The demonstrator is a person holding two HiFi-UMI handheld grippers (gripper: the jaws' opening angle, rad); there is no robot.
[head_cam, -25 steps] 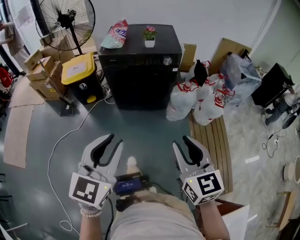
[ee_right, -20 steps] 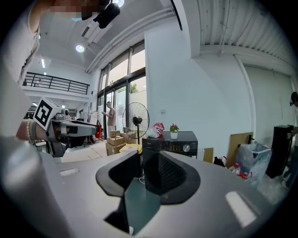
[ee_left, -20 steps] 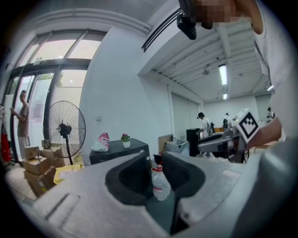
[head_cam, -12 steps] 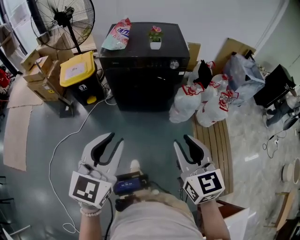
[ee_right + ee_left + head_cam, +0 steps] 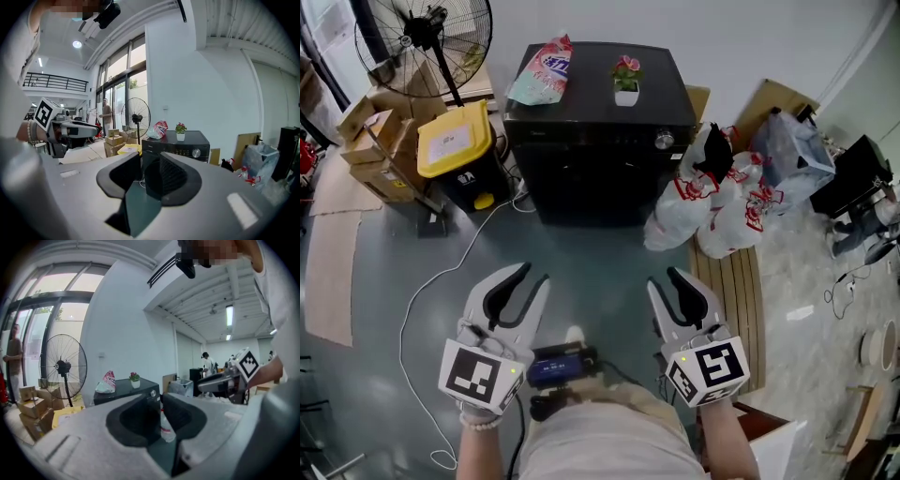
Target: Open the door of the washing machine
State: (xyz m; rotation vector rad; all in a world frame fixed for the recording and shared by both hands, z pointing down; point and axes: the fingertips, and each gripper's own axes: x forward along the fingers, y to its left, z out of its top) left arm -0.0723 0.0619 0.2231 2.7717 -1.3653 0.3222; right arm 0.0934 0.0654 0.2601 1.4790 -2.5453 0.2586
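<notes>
Looking down in the head view, I see the washer (image 5: 600,141) at upper centre, black, backed against the white wall. Its door (image 5: 595,187) is on the dark front face and looks flush and shut. On top sit a pink-and-white detergent bag (image 5: 542,70) to the left and a small white pot (image 5: 625,94) holding pink flowers to the right. A silver knob (image 5: 664,141) is at the front right corner.

Both claws are low in the frame, well apart from the washer. The left gripper (image 5: 532,277) is at lower left and the right gripper (image 5: 664,279) at lower right, both pointing up-frame toward the machine. In the left gripper view the jaws stand slightly spread with a narrow gap and nothing between them; I see only the washer and floor beyond. In the right gripper view the jaws are likewise parted and pinch nothing.

Left of the washer is a yellow bin (image 5: 455,150) with its lid down, so I cannot tell what it holds. Further left is a stack of cardboard boxes (image 5: 370,150), contents hidden, with a standing fan (image 5: 422,37) above them at upper left. Right of the washer is a cluster of full white bags (image 5: 712,202) knotted with red ties, and I cannot tell what is inside. A white cable (image 5: 441,281) trails across the floor at left.
</notes>
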